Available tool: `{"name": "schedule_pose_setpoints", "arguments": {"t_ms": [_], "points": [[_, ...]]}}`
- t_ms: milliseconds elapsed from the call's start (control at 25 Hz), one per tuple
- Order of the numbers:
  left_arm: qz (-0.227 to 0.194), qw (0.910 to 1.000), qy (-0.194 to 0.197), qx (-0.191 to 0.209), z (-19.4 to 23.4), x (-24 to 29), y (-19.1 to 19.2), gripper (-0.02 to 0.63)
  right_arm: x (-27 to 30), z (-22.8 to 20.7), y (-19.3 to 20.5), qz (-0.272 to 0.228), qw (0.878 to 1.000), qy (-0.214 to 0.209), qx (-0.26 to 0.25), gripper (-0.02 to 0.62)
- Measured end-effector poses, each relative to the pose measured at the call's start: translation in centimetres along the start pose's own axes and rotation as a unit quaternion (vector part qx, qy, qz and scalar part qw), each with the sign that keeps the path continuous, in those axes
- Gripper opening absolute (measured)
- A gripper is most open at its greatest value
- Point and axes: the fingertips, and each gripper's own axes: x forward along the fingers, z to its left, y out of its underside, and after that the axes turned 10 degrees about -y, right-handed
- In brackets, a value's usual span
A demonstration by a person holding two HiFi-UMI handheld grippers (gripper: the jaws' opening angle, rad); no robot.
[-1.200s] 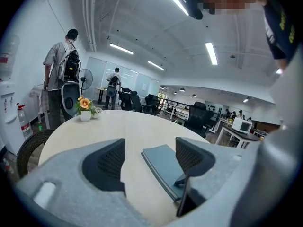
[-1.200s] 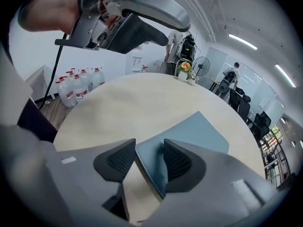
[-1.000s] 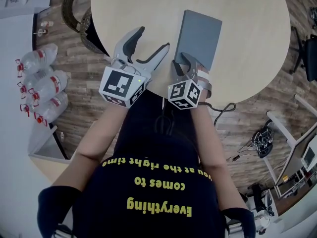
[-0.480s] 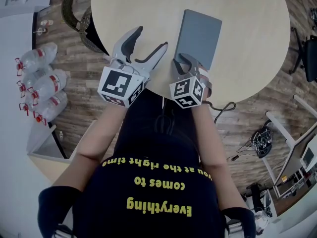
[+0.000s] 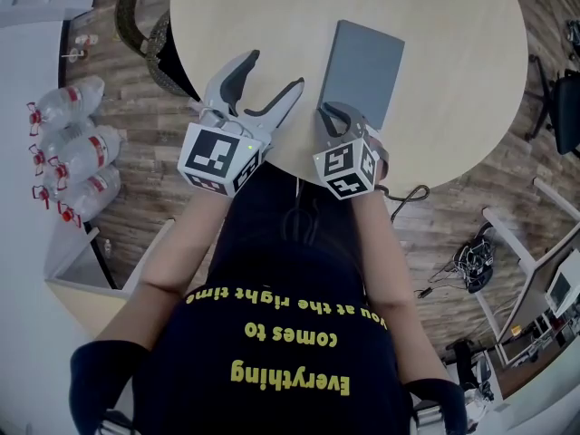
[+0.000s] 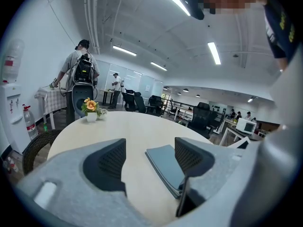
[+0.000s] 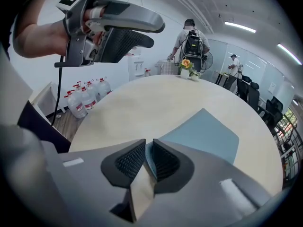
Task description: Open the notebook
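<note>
The right gripper point(image 7: 147, 156), its jaws just closing, pinches a cover corner of the notebook point(image 5: 367, 62), the left gripper point(image 5: 276, 72) spread and empty; lifting that cover should come next.

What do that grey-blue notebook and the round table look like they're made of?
The notebook: its blue-grey cover looks like matte card or a soft synthetic, with no shine; the layered edge suggests paper pages. The table: pale, smooth, even beige top, probably laminate or veneer; I cannot tell which.

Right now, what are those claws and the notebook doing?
Left gripper open, empty. Right gripper jaws just closing, notebook near edge between them. Notebook closed, flat on table. Nothing blocking.
</note>
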Motion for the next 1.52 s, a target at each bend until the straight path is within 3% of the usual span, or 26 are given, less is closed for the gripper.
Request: {"name": "schedule_pose_setpoints", "arguments": {"t_ms": [520, 920, 1120, 1520], "points": [[-0.01, 0.9999, 0.003, -0.011, -0.2, -0.4, -0.5, 0.323, -4.1, -1.0, -1.5, -0.065, 0.996, 0.038, 0.037, 0.043], [-0.011, 0.9998, 0.016, -0.004, -1.0, 0.3, -0.6, 0.318, -8.2, -2.0, -2.1, -0.136, 0.985, 0.079, 0.066, 0.038], [-0.012, 0.9995, 0.028, 0.004, -2.0, 0.7, -1.2, 0.316, -11.4, -2.9, -1.8, -0.175, 0.974, 0.113, 0.092, 0.037], [-0.009, 0.998, 0.058, 0.026, -4.7, 1.9, -2.0, 0.314, -17.1, -5.5, 1.6, -0.235, 0.938, 0.19, 0.173, 0.035]]}}
